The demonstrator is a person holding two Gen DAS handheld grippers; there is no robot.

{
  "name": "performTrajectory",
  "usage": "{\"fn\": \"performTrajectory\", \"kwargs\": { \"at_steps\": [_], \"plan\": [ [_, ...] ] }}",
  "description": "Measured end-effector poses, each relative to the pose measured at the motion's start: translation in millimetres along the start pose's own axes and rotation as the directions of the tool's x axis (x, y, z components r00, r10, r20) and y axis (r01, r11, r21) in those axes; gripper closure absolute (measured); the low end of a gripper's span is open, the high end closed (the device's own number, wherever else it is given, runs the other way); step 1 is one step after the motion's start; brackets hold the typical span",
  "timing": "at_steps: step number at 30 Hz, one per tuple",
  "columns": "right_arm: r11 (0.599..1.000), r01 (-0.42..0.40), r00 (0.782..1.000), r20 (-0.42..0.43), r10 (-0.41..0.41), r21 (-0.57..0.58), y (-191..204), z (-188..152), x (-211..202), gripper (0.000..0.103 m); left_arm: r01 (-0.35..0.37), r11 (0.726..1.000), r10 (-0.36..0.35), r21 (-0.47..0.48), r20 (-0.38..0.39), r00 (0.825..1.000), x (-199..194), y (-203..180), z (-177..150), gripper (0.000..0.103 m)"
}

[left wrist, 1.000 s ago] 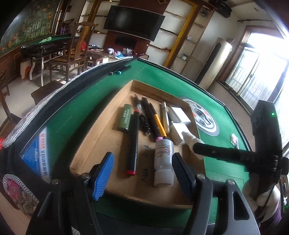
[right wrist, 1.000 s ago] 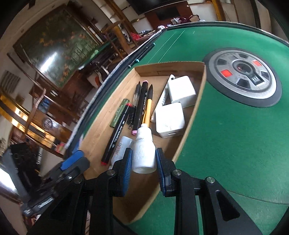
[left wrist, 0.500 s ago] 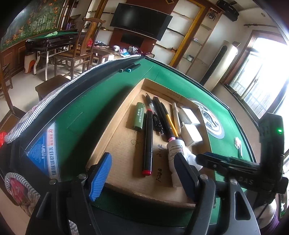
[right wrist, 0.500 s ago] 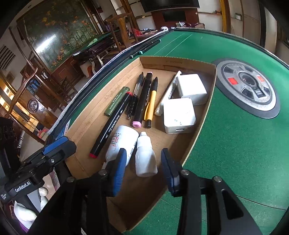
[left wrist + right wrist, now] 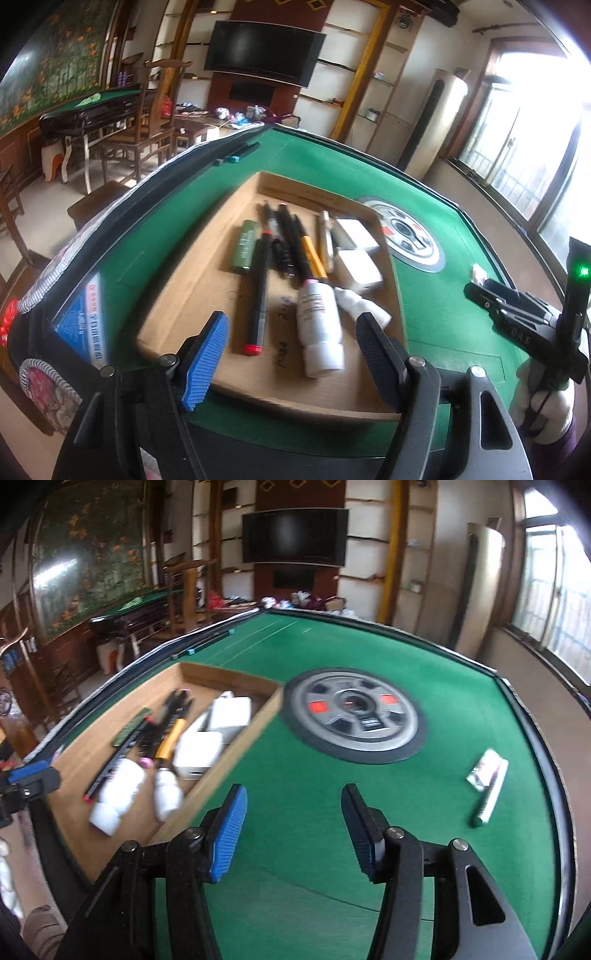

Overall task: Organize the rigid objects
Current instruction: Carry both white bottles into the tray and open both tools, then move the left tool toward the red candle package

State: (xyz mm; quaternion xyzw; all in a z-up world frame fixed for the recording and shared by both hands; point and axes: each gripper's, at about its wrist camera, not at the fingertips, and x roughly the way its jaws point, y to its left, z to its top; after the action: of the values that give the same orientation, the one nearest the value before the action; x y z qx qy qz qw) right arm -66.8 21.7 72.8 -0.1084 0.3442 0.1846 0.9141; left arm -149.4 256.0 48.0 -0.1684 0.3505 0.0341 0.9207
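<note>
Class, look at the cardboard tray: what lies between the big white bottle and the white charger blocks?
A small white dropper bottle lies between the big white bottle and the charger blocks; the left wrist view shows it best.

Background noted: a wall-mounted television [image 5: 264,51] at upper centre of the frame. A floral mural [image 5: 48,70] fills the upper left. Below it stand a dark side table [image 5: 88,114] and wooden chair [image 5: 147,122]. Bright windows [image 5: 532,147] occupy the right edge.

Small white dropper bottle [image 5: 167,792] lies flat in cardboard tray [image 5: 229,757], beside larger bottle [image 5: 117,794]
</note>
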Motion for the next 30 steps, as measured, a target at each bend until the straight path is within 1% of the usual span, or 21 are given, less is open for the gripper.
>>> {"fn": "performTrajectory", "kwargs": {
  "at_steps": [5,8,13,19,23,25,26,27,29,30],
  "plan": [
    [0.996,0.092,0.996,0.015,-0.093,0.011,-39,-10,-6,0.048,0.005,0.999,-0.004,0.048,-0.023,1.0,5,-25,-3,0.028],
    [0.992,0.129,0.992,0.012,-0.129,0.016,-55,-17,-7,0.047,0.01,0.996,-0.007,0.085,-0.035,0.999,8,-42,-5,0.028],
    [0.987,0.157,0.988,-0.004,-0.157,0.037,-74,-25,-6,0.046,0.017,0.992,-0.01,0.126,-0.051,0.999,12,-62,-6,0.028],
    [0.985,0.165,0.986,-0.015,-0.164,0.054,-90,-31,-4,0.045,0.017,0.987,-0.006,0.159,-0.066,0.998,17,-78,-9,0.028],
    [0.981,0.18,0.983,-0.031,-0.178,0.071,-107,-31,-2,0.045,0.03,0.982,-0.018,0.184,-0.066,0.998,17,-92,-9,0.028],
    [0.974,0.19,0.981,-0.057,-0.184,0.126,-131,-27,1,0.045,0.043,0.976,-0.03,0.211,-0.064,0.997,17,-103,-9,0.028],
    [0.968,0.188,0.981,-0.069,-0.179,0.168,-147,-24,2,0.044,0.049,0.974,-0.036,0.223,-0.064,0.997,16,-107,-9,0.028],
    [0.954,0.185,0.982,-0.081,-0.17,0.237,-170,-21,4,0.044,0.06,0.968,-0.045,0.244,-0.065,0.997,16,-115,-8,0.028],
    [0.909,0.192,0.981,-0.094,-0.169,0.369,-216,-21,7,0.044,0.084,0.955,-0.067,0.286,-0.071,0.995,17,-131,-5,0.028],
    [0.88,0.197,0.98,-0.097,-0.172,0.432,-239,-22,8,0.044,0.098,0.948,-0.078,0.303,-0.076,0.994,19,-138,-3,0.027]
  ]
}}
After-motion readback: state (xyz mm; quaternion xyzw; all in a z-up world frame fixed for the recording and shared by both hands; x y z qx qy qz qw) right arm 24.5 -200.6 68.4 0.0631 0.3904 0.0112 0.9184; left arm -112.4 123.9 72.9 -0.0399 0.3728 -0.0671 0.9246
